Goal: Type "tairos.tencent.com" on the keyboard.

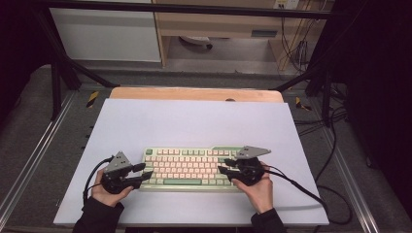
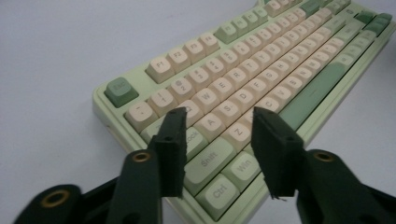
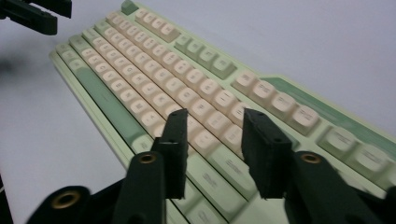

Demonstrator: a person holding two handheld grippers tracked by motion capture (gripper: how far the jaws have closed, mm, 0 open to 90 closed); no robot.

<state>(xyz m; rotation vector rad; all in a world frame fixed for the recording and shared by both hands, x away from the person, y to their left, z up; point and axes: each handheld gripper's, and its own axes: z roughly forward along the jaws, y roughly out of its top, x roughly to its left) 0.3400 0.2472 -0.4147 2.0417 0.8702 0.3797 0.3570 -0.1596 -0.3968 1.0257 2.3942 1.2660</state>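
Lying flat on a white sheet (image 1: 194,124) covering the table (image 1: 194,93): one keyboard (image 1: 187,169), pale green case, cream and green keys, long side facing the person, near the front edge of the sheet.

Hovering at the keyboard's left end: left gripper (image 1: 144,174), held in the left hand (image 1: 108,193), jaws standing apart, gripping nothing. In the left gripper view, left gripper (image 2: 219,140) sitting over the lower left corner of the keyboard (image 2: 252,79), tips framing the Shift, Win and Z keys; contact with the keys not determinable.

Hovering at the keyboard's right end: right gripper (image 1: 222,166), held in the right hand (image 1: 257,190), jaws likewise spread, gripping nothing. In the right gripper view, right gripper (image 3: 215,140) sitting over the right-hand rows of the keyboard (image 3: 154,79); contact not determinable, picture slightly blurred. Showing at the upper left corner of that view: left gripper (image 3: 39,14), at the far end of the keyboard.

Containers: nothing to report.

Trailing from each gripper across the sheet: black cable.
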